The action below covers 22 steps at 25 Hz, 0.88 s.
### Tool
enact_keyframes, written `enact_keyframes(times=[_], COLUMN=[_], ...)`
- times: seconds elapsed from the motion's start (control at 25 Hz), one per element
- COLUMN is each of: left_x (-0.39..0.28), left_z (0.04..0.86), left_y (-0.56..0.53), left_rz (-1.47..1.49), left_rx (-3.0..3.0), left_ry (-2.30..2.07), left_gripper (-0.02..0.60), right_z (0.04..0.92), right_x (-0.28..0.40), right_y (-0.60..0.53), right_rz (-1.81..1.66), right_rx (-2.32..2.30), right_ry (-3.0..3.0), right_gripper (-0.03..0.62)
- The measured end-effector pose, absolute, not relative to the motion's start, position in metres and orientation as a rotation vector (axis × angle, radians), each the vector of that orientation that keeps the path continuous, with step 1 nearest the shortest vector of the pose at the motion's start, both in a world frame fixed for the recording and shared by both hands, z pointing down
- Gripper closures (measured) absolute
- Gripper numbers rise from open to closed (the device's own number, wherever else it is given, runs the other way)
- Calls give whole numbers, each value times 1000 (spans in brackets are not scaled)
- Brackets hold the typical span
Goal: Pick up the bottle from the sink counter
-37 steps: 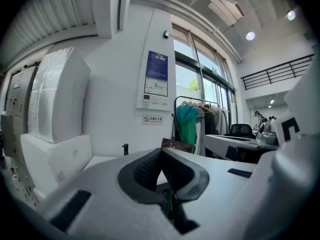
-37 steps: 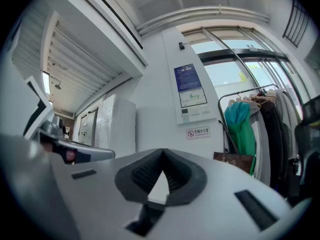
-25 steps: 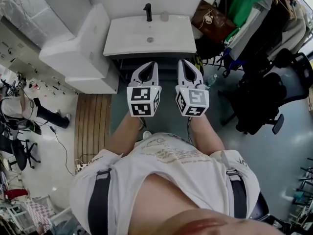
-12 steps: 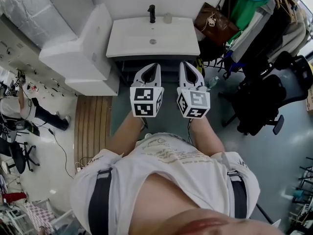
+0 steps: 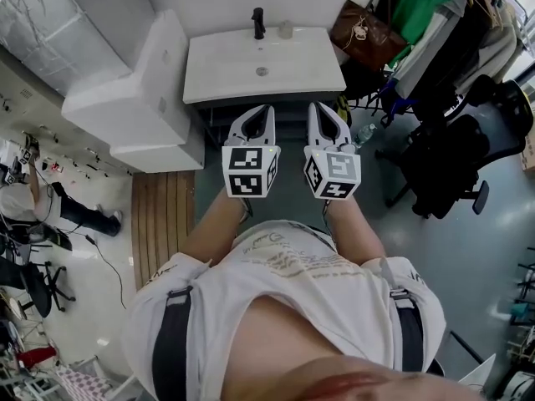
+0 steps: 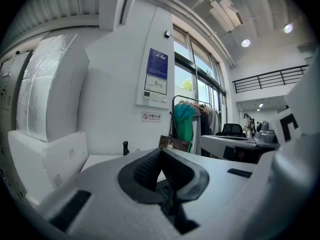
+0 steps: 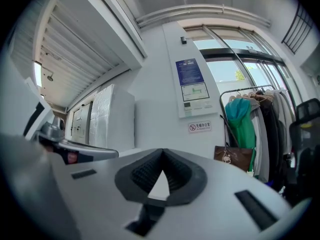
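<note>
A small pale bottle (image 5: 286, 29) stands at the back of the white sink counter (image 5: 226, 78), just right of the black faucet (image 5: 258, 22). Both grippers are held side by side in front of the counter's near edge, pointing at it and apart from the bottle. My left gripper (image 5: 267, 108) has its jaws shut with nothing between them, and its tips (image 6: 161, 150) meet in the left gripper view, where the faucet (image 6: 125, 147) shows beyond. My right gripper (image 5: 311, 105) is also shut and empty, its tips (image 7: 161, 150) together in the right gripper view.
A large white block (image 5: 134, 90) stands against the counter's left side. A brown bag (image 5: 364, 36) hangs right of the sink, beside a clothes rack (image 5: 435, 23) and a black office chair (image 5: 456, 165). A wooden mat (image 5: 163, 215) lies on the floor at left.
Both grippers, still shut, have come nearer to the sink counter's front edge; the counter now sits lower and closer in the head view.
</note>
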<state>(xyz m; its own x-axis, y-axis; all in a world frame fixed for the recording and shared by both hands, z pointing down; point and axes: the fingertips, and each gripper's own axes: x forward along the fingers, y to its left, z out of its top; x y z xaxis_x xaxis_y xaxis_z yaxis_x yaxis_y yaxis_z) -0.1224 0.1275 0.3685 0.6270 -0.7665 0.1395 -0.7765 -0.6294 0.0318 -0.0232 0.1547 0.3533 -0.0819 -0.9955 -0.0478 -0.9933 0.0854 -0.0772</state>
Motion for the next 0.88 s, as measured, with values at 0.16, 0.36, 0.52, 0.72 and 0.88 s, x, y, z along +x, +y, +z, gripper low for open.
enact_keyframes(times=[0.16,0.36,0.52,0.72,0.88], left_x=[-129,-129,-126,-117,-106], left_z=[371,376,377,379,383], left_y=[126,123,112,90,68], left_rz=[185,198,200,213,221], left_rx=[2764,2749,2760,2768,2760], left_ry=[-1289,-1285,-1297,-1311,-1307], left_gripper=[561,561,561,561,561], right_z=[357,363,364,368,369], right_x=[-25,-24,-20,-11,-2], right_y=[157,158,144,118,93], right_rz=[-48,-56,-50,-50,-48], right_rx=[-2098,-2098,-2081,-2070,-2063], right_ry=[2211,2211,2203,2202,2214], right_gripper=[571,571,571,571,571])
